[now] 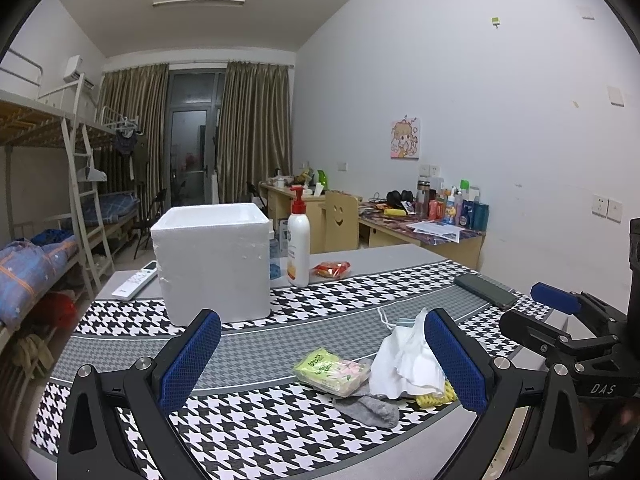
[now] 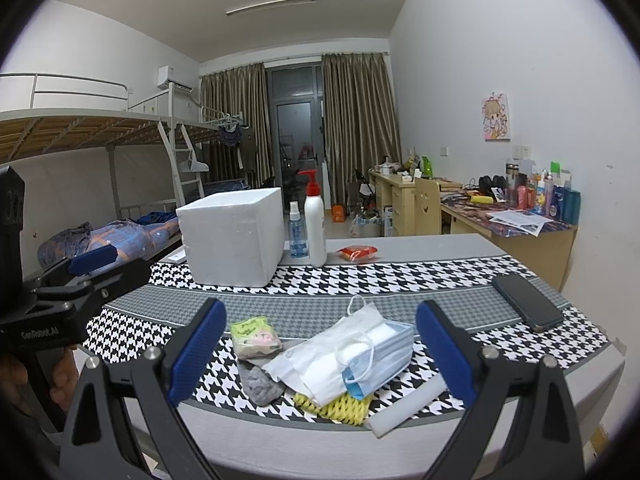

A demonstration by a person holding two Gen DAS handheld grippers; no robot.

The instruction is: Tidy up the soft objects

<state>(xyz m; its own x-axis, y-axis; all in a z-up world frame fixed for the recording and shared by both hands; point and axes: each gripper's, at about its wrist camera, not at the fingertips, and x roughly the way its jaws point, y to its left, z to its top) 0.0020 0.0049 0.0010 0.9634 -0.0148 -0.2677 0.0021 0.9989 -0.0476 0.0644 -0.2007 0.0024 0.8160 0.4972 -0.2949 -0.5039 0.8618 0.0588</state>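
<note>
Both grippers hang open and empty over the table's near edge: the left gripper (image 1: pixel 322 360) and the right gripper (image 2: pixel 320 354). The soft pile sits there: masks (image 2: pixel 360 354), sock (image 2: pixel 260 386), yellow net (image 2: pixel 338 406), packet (image 2: pixel 254 336). Best to pinch one piece at a time, masks first, then carry it to the foam box (image 2: pixel 234 236) farther back. Only the right view shows the white foam strip (image 2: pixel 408 406); only the left shows the remote (image 1: pixel 134 280).

The left gripper (image 1: pixel 322 356) hung with fingers spread wide above the houndstooth cloth (image 1: pixel 256 420), where white tissue (image 1: pixel 404 364), a green packet (image 1: pixel 330 370) and a grey sock (image 1: pixel 370 410) lay near the foam box (image 1: pixel 214 262).
</note>
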